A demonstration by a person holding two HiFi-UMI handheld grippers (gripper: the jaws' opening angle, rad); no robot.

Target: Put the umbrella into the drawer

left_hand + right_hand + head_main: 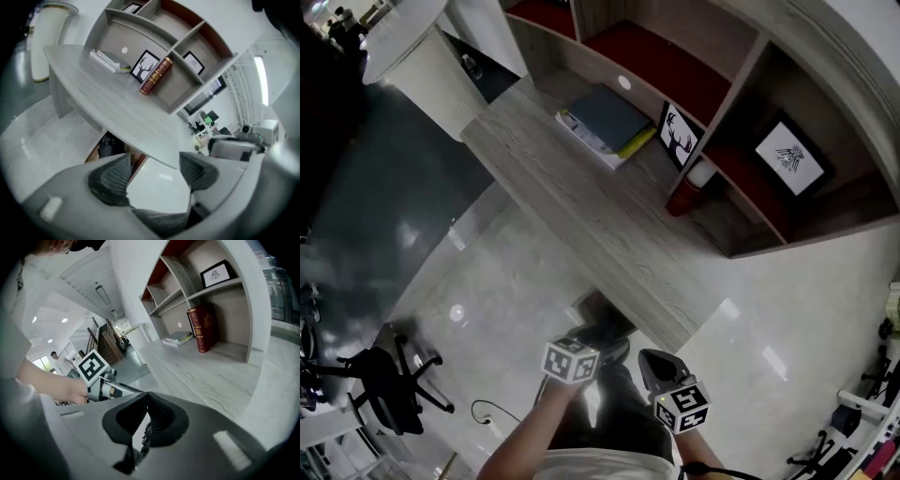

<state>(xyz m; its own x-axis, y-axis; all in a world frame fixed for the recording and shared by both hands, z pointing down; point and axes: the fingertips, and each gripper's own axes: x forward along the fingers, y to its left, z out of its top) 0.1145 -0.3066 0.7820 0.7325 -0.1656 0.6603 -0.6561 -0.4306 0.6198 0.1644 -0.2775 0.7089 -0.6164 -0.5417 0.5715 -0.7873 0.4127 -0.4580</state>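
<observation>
We see the umbrella (108,146) only as a dark bundle lying inside the open drawer (92,156), which juts out from under the near edge of the desk (581,206). The drawer's brown walls show on either side of the bundle, but we cannot make out the umbrella's details.

Our left hand-held gripper (154,164) hangs above the pale floor just in front of the drawer. It is clear of both the drawer and the umbrella, and its jaws stand well apart with only floor and desk edge showing between them. Our right hand-held gripper (147,397) is beside it on the right. Its ribbed pads meet at the tips and nothing is caught in them.

Farther along the grey wood-grain desk lies a flat stack of books (605,122). Just beside it a framed deer picture (678,134) leans against the shelf unit (741,84). A red book (156,76) leans tilted against the shelf's upright next to the deer picture. Another framed picture (789,155) sits in the compartment beyond.

Off to the left, well apart from the desk, a black office chair (384,384) stands on the floor.
</observation>
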